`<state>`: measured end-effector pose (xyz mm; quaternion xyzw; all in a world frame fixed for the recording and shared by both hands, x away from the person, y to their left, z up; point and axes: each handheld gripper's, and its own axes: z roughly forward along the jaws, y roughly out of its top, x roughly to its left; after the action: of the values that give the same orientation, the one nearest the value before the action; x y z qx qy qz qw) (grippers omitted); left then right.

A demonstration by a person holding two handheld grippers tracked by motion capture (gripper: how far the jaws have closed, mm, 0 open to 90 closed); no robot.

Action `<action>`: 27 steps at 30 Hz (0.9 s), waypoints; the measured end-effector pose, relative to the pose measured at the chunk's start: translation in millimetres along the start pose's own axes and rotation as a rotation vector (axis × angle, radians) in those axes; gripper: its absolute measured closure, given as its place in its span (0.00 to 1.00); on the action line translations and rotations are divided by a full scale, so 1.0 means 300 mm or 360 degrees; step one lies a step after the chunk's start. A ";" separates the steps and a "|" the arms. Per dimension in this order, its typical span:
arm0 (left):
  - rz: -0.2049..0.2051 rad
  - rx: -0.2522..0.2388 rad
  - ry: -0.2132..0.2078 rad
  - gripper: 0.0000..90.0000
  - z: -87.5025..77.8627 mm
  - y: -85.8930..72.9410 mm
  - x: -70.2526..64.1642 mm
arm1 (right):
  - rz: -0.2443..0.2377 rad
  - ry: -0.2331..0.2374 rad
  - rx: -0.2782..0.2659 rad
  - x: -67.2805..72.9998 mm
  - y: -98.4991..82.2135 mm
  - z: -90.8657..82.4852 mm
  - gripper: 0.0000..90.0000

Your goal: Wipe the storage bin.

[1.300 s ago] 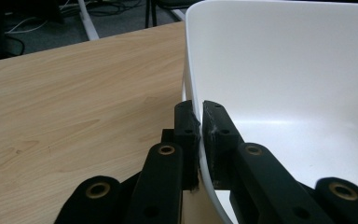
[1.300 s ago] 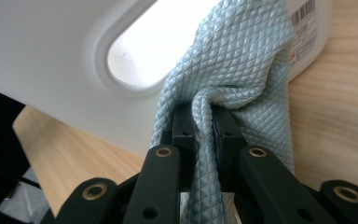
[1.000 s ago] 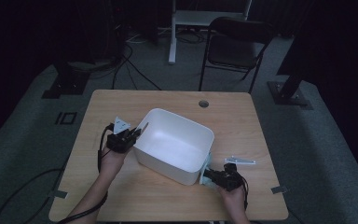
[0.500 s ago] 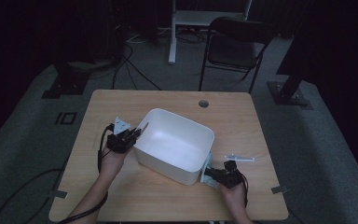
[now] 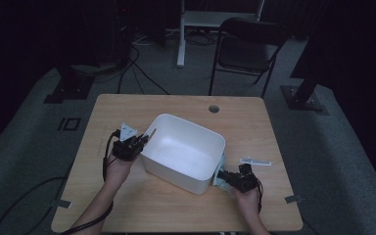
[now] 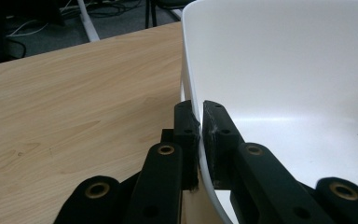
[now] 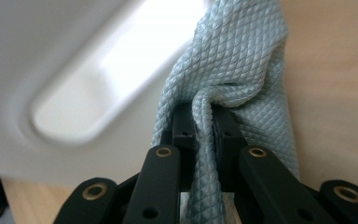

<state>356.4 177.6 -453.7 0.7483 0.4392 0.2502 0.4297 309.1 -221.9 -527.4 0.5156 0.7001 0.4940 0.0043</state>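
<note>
On the wooden table [image 5: 176, 205], left tongs [image 6: 200, 122] pinch the smooth white tub's rim [image 6: 193, 93]; right tongs [image 7: 203, 122] clench quilted blue cloth [image 7: 242, 60].

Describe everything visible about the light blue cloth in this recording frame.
The cloth is pale blue-grey with a fine quilted diamond weave, like microfibre. It is bunched and folded, not spread flat. The right gripper is shut on a fold of it, which bulges above the jaws and trails down between them. In the high view the cloth lies on the wooden table against the outer wall of the white tub, at the tub's right-hand end by its recessed handle.
</note>
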 end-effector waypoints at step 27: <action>0.0008 0.0006 0.0001 0.94 0.001 0.001 -0.001 | -0.0012 -0.0090 0.0077 -0.065 0.028 0.054 0.92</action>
<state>356.8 177.2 -453.5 0.7501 0.4378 0.2507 0.4276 332.7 -225.2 -539.7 0.5266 0.7134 0.4622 0.0134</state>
